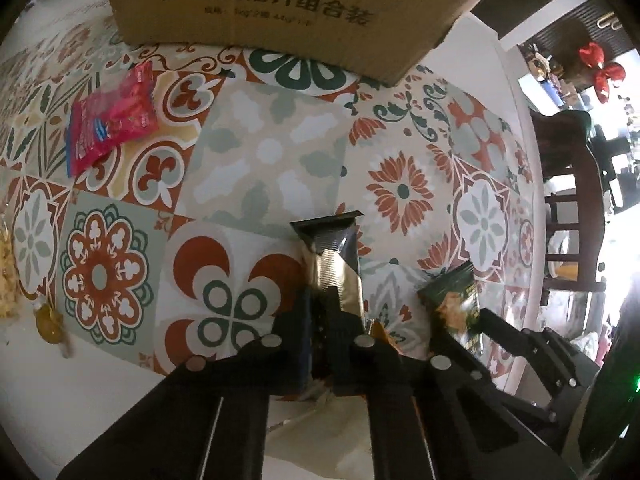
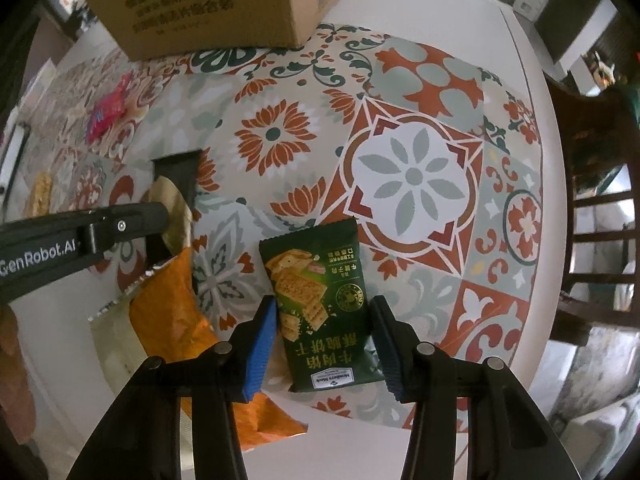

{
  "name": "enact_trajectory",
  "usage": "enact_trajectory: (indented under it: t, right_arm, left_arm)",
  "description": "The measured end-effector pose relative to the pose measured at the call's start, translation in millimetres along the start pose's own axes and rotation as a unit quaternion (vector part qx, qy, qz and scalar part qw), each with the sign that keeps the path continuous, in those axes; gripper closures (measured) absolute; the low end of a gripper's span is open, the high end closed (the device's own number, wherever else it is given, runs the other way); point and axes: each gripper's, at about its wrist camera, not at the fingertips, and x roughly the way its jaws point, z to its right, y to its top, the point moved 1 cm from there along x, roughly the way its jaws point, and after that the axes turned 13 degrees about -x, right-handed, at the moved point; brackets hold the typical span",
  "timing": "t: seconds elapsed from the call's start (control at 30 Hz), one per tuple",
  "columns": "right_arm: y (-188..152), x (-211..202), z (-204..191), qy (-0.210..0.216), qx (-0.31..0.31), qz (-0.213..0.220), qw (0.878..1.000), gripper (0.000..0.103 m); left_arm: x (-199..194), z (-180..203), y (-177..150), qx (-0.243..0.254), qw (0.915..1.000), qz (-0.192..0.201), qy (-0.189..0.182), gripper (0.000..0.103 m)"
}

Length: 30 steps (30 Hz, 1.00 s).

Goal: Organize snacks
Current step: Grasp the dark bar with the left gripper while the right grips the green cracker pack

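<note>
Left gripper (image 1: 320, 312) jaws clamped on gold-and-black packet (image 1: 336, 256), right gripper (image 2: 324, 344) jaws spread around green cracker packet (image 2: 320, 304).

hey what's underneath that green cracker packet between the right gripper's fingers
The green cracker packet lies flat on the patterned tablecloth, between the open right gripper. Only tablecloth shows around its edges; anything directly beneath is covered.

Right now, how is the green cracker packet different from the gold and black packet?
The green cracker packet lies flat on the table, untouched between the open right claw. The gold and black packet is lifted, pinched in the shut left claw. Green shows cracker pictures; gold is shiny foil. Both are sealed snacks.
</note>
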Motion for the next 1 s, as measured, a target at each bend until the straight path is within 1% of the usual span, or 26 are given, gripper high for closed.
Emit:
enact_trajectory:
  t: [0.07, 0.2, 0.37, 0.47, 0.5, 0.53, 0.57, 0.6, 0.7, 0.83, 0.87, 0.93, 0.97, 1.0]
  right_arm:
    - [-1, -6, 3, -0.003, 0.008, 0.008, 1.000, 0.055]
    - [2, -19, 3, -0.004, 0.017, 0.025, 1.000, 0.055]
    - [2, -31, -4, -0.023, 0.022, 0.033, 0.999, 0.055]
    - [1, -36, -5, -0.024, 0.031, 0.035, 0.999, 0.055]
    - [0, -38, -5, -0.023, 0.033, 0.036, 0.999, 0.055]
    - [-1, -38, -4, -0.025, 0.036, 0.035, 0.998, 0.055]
    - [-1, -38, -3, -0.026, 0.039, 0.034, 0.998, 0.055]
    - [-5, -40, 0, -0.027, 0.042, 0.033, 0.998, 0.055]
    - [-6, -34, 5, -0.025, 0.056, 0.028, 0.998, 0.055]
    - [-9, -31, 10, -0.021, 0.069, 0.029, 0.997, 0.055]
    - [-9, -31, 11, -0.020, 0.071, 0.031, 0.997, 0.055]
    - [-9, -32, 13, -0.018, 0.073, 0.035, 0.997, 0.055]
    - [-10, -33, 14, -0.017, 0.076, 0.038, 0.996, 0.055]
    - [-10, -33, 15, -0.013, 0.080, 0.040, 0.996, 0.055]
  left_arm:
    - [-5, -4, 0, 0.006, 1.0000, 0.005, -0.004, 0.101]
    - [-10, -4, -4, 0.014, 0.9995, 0.004, -0.030, 0.101]
    - [-20, -3, -5, 0.041, 0.9982, 0.014, -0.040, 0.101]
    - [-23, -1, -5, 0.057, 0.9980, 0.020, -0.020, 0.100]
    - [-22, 1, -4, 0.054, 0.9983, 0.019, -0.015, 0.086]
    - [-19, 3, -5, 0.050, 0.9986, 0.017, -0.007, 0.077]
    - [-16, 4, -3, 0.043, 0.9989, 0.015, 0.007, 0.061]
    - [-14, 5, -3, 0.038, 0.9990, 0.018, 0.018, 0.058]
    - [-6, 11, -1, 0.040, 0.9987, 0.010, 0.029, 0.057]
    - [9, 23, -1, 0.045, 0.9963, -0.006, 0.073, 0.056]
    - [10, 24, -1, 0.044, 0.9965, -0.003, 0.072, 0.054]
    - [11, 30, -2, 0.053, 0.9951, 0.004, 0.084, 0.052]
    - [12, 34, -2, 0.060, 0.9944, 0.008, 0.087, 0.052]
    - [12, 35, -3, 0.066, 0.9941, 0.010, 0.085, 0.058]
